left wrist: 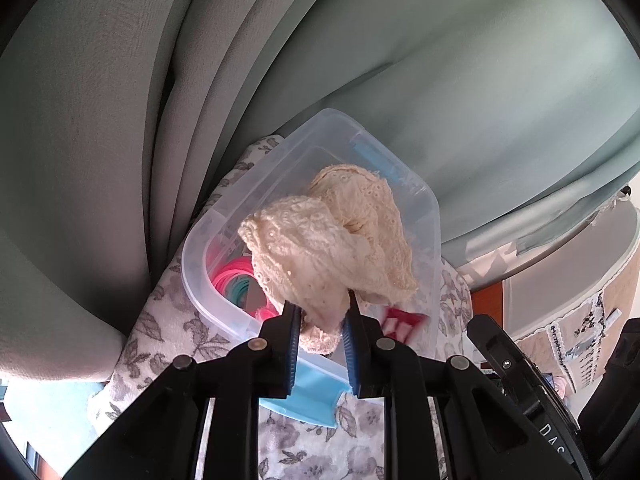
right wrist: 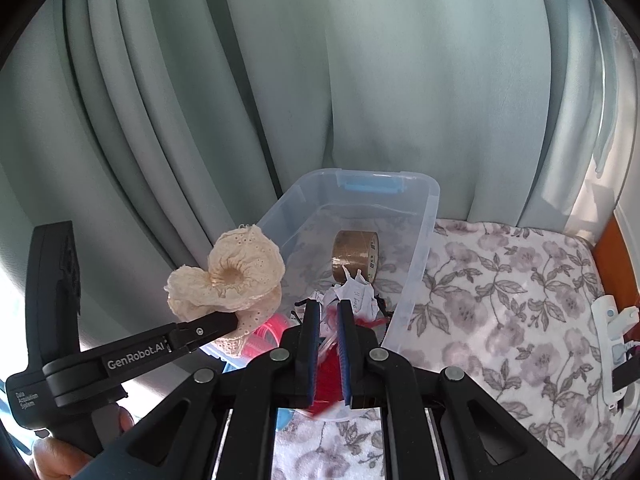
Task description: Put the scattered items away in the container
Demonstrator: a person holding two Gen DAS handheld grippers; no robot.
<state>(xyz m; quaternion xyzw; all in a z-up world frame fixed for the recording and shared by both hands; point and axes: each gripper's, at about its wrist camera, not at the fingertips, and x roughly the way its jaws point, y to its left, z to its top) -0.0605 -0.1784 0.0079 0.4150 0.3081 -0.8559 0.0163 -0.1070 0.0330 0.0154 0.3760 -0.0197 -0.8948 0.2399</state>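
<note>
Left gripper (left wrist: 322, 320) clamps lace roll (left wrist: 332, 236) above container (left wrist: 434, 216) | right gripper (right wrist: 326, 312) clamps red item (right wrist: 328, 376) | release inside rim, not outside.

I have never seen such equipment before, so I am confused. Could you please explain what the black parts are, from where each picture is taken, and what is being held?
There is no robot here. A person holds one black two-finger gripper in each hand, and each gripper carries a wide-angle camera looking forward along its fingers. One picture comes from the left gripper, the other from the right gripper.

The left gripper is shut on a cream lace scrunchie, lifted above a clear plastic container. The right gripper is shut on something red; I cannot tell what it is.

The container stands on a floral cloth, before green curtains. Inside it lie a roll of brown tape, crumpled paper and pink hair ties.
</note>
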